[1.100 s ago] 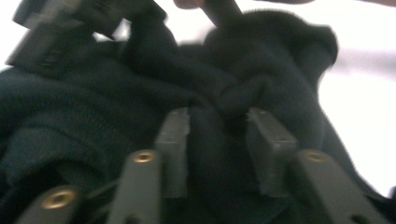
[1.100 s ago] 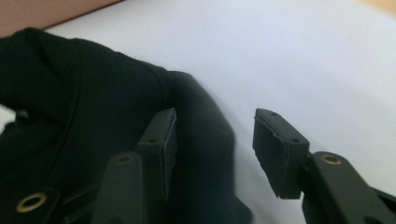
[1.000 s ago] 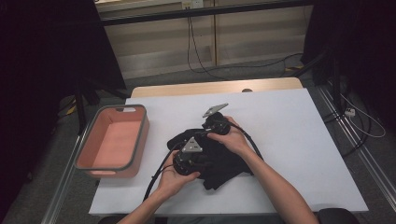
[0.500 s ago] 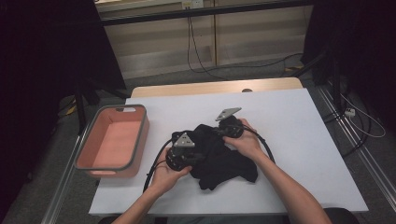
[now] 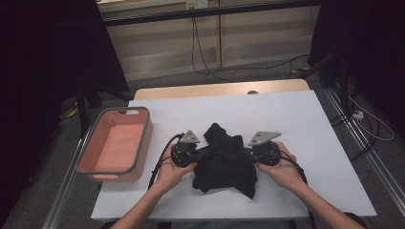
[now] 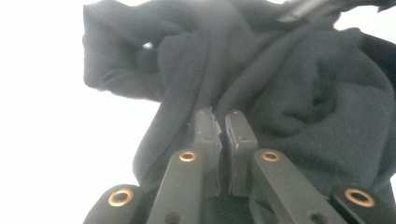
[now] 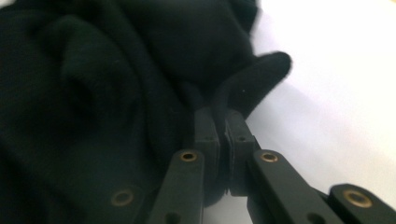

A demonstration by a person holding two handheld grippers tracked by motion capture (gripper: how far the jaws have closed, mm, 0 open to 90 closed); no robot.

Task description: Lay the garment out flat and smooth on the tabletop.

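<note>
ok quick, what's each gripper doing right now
left gripper: shut on the black cloth
right gripper: shut on the black cloth

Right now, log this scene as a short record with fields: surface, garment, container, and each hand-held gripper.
surface: white table
garment: crumpled black cloth, near the table's front middle
container: pink bin with grey rim, at the table's left edge, apart from the cloth
left hand-held gripper: shut on the cloth's left side
right hand-held gripper: shut on a fold at the cloth's right side
</note>
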